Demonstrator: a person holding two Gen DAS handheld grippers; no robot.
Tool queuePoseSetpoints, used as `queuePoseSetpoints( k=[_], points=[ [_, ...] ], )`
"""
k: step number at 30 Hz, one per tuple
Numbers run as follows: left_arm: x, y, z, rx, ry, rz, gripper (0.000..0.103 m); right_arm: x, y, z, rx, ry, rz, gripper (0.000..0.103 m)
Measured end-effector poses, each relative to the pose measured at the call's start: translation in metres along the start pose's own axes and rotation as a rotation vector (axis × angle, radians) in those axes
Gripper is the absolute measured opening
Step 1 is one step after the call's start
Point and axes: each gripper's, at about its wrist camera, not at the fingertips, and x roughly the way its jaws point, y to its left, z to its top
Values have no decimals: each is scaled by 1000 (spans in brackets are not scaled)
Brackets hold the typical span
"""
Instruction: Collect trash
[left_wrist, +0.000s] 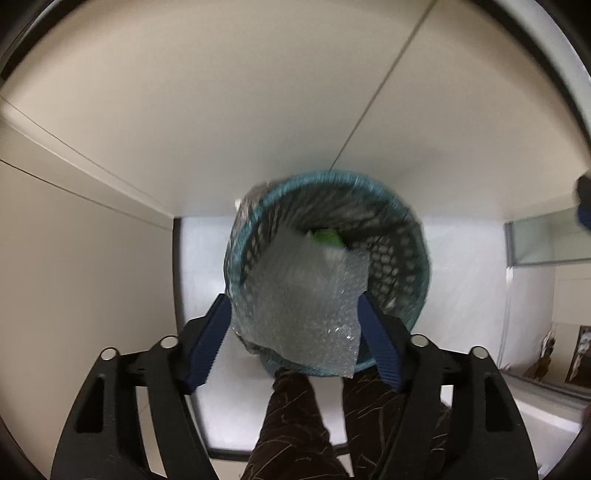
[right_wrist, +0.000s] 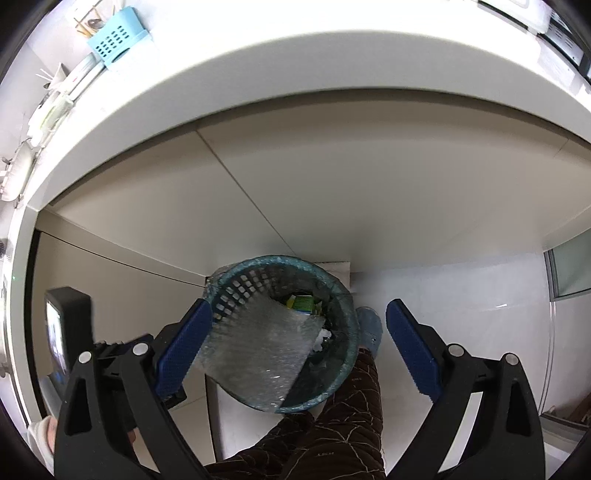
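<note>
The left gripper (left_wrist: 293, 317) is pointing straight down over a blue-green trash basket (left_wrist: 413, 236) on the white floor (left_wrist: 203, 258). Its blue fingers (left_wrist: 208, 347) are standing wide apart. A sheet of bubble wrap (left_wrist: 303, 299) is sitting between them, and at the tips it is hard to tell if they are touching it or not. The sheet is leaning across the basket's rim at about 7 o'clock, partly inside the basket. Something green (left_wrist: 327, 238) is peeking out deep in the basket, near 12 o'clock from the sheet. The right gripper (right_wrist: 299, 343) is hanging above the same basket with its fingers spread wide and nothing between them. A person's dark patterned trouser leg (right_wrist: 332, 424) is showing at 6 o'clock, just beside the basket. A white counter (right_wrist: 258, 92) is curving across the top at 12 o'clock, with a light blue holder (right_wrist: 118, 37) sitting at 10 o'clock.
</note>
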Motion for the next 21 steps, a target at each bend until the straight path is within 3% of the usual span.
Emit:
queuePoseSetpoints(
  k=[6,12,15,17,21],
  points=[
    [-76,3,2,9,-117,-74,97,-40,19,1,-33,-29,-8,95],
    [-175,8,-1,33,-234,-91,97,-116,47,-1,-110,-105,-5,95],
    [-220,10,-5,6,-259,-53,97,-156,58,-3,-113,-129,-38,95],
    [-246,12,-8,2,-277,-83,97,-180,66,-4,-108,-141,-54,95],
    [-290,8,-14,26,-315,-72,97,-219,75,-8,-102,-161,-82,95]
  ],
)
